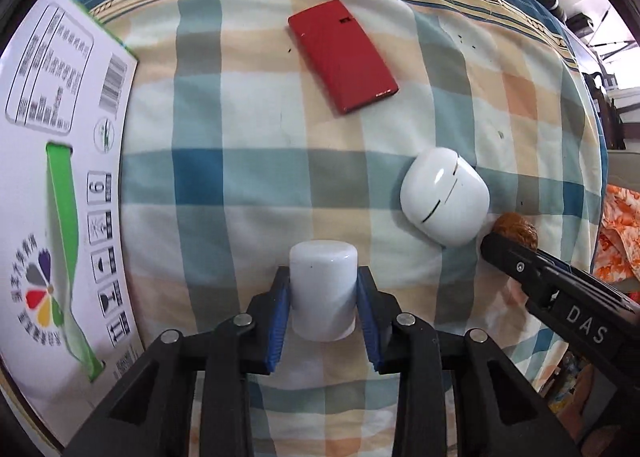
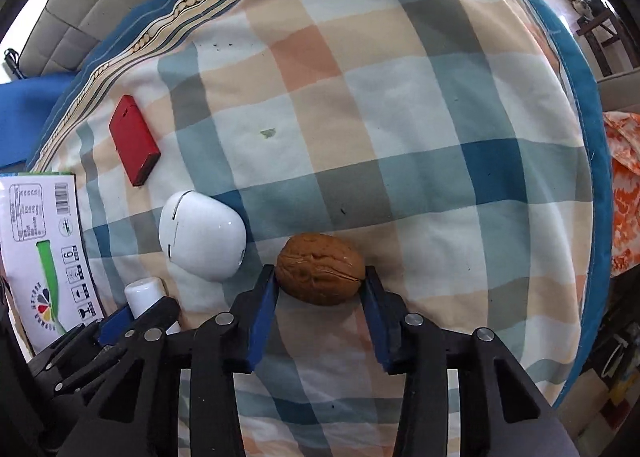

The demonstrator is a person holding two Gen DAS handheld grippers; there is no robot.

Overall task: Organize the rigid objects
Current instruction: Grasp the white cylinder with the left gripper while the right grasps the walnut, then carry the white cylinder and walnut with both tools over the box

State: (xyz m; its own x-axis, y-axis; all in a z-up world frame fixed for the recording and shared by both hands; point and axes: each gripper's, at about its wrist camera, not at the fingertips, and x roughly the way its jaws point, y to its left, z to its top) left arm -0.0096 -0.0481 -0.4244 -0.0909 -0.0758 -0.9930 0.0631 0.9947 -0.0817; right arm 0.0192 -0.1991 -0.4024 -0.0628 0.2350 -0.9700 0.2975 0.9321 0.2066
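Both grippers were already busy here. The left gripper [image 1: 323, 289] had its fingers clamped on a white bottle [image 1: 323, 289], upright, squarely between the pads. The right gripper [image 2: 320, 281] had its fingers touching both ends of a walnut [image 2: 320, 274], long axis running straight across from finger to finger, resting on the checked bedspread [image 2: 400, 137].

Using the white earbud case [image 1: 444, 196] as the landmark: the walnut sat just right of it, nearly touching, the bottle near its lower left, and a red box [image 1: 342, 55] well beyond it, lying flat. A printed carton [image 1: 60, 177] stood far left of the case, probably the drop spot. Lifting the walnut looked tight beside that case.
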